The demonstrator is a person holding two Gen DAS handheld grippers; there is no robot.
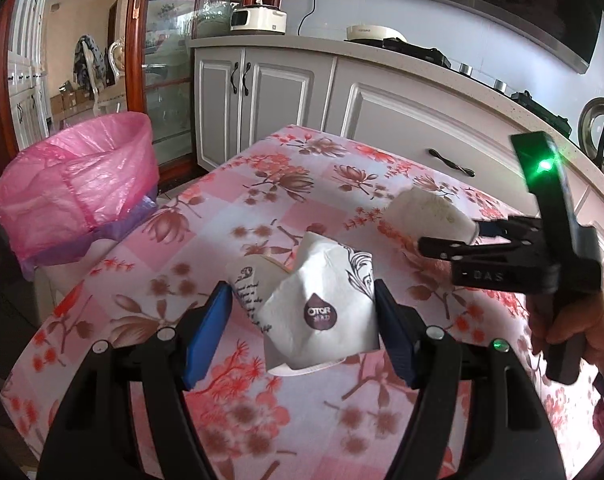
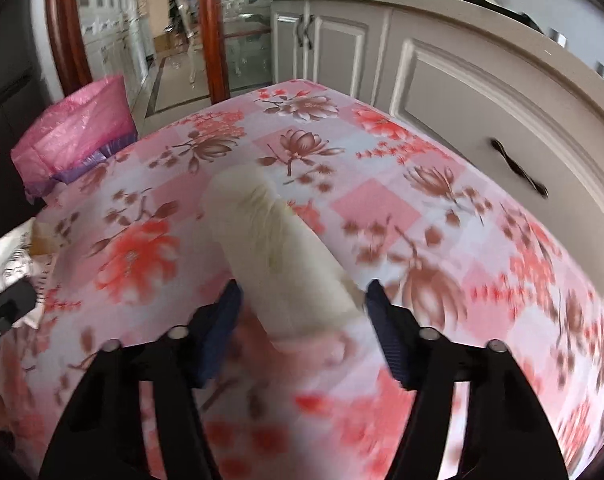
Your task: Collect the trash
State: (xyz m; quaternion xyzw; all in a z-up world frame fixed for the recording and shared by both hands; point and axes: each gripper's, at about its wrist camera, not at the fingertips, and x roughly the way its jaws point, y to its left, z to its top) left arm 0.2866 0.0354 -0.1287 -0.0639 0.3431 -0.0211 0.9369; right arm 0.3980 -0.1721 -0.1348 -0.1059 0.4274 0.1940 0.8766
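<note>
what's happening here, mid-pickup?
A person is clearing trash off a table with a floral cloth, one gripper in each hand. The left gripper has a crumpled printed paper cup between its jaws, lifted over the cloth. The right gripper has a plain white paper cup between its jaws; that view is blurred, so whether the pads grip it is unclear. A bin with a pink bag stands past the table's far left corner; neither cup is over it.

Floral-clothed table [image 1: 206, 208], nothing seen resting on it
</note>
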